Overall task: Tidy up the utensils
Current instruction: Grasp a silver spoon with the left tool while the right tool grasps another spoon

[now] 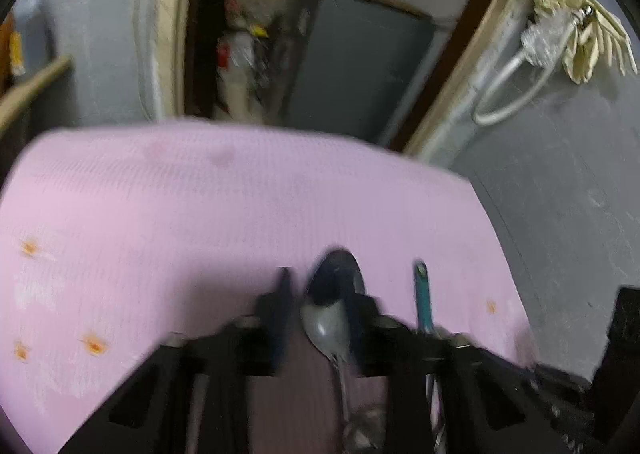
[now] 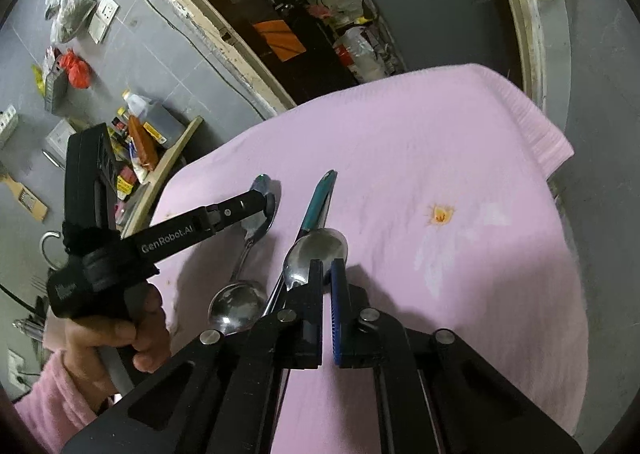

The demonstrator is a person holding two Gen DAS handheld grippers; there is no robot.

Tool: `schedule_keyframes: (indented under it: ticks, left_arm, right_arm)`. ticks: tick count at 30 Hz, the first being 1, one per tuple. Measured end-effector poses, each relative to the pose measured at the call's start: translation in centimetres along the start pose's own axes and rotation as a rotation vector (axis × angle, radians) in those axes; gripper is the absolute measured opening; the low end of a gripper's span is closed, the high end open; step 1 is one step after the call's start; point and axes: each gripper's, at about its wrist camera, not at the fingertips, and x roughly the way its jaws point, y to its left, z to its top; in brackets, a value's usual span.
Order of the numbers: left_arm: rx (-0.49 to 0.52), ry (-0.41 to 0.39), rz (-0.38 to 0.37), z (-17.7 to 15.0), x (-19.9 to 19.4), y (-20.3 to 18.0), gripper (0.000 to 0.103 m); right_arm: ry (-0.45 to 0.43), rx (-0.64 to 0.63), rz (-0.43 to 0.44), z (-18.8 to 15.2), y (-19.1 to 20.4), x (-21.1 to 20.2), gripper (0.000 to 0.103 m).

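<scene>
On the pink cloth lie several utensils. A metal spoon lies at the left, its bowl end under my left gripper. In the left wrist view my left gripper stands open around this spoon's bowl, fingers apart on either side. A teal-handled utensil lies to the right of it and also shows in the left wrist view. A second spoon lies just ahead of my right gripper, whose fingers are nearly closed with nothing between them. A third spoon bowl lies at the near left.
The cloth has orange flower prints. Its right edge drops to a grey floor. A shelf with bottles stands at the left. A dark doorway with clutter lies beyond the cloth.
</scene>
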Motion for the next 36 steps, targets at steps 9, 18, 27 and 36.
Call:
schedule_keyframes:
  ticks: [9,18,27,36]
  left_arm:
    - [0.011,0.006,-0.014,-0.1,-0.2,-0.2,0.011]
    - [-0.003,0.006,-0.023,0.0,0.0,0.4,0.009]
    - [-0.011,0.005,-0.021,-0.3,-0.4,0.2,0.006]
    - [-0.038,-0.002,0.003,-1.6,-1.4,0.6,0.006]
  right_arm:
    - [0.077,0.028,0.074,-0.7,-0.2,1.0,0.005]
    - [0.108,0.057,0.071,0.2,1.0,2.6,0.018]
    - [0.119,-0.005,0.034,1.0,1.8,3.1,0.017]
    - [0.125,-0.085,-0.062,0.6,2.6,1.6,0.017]
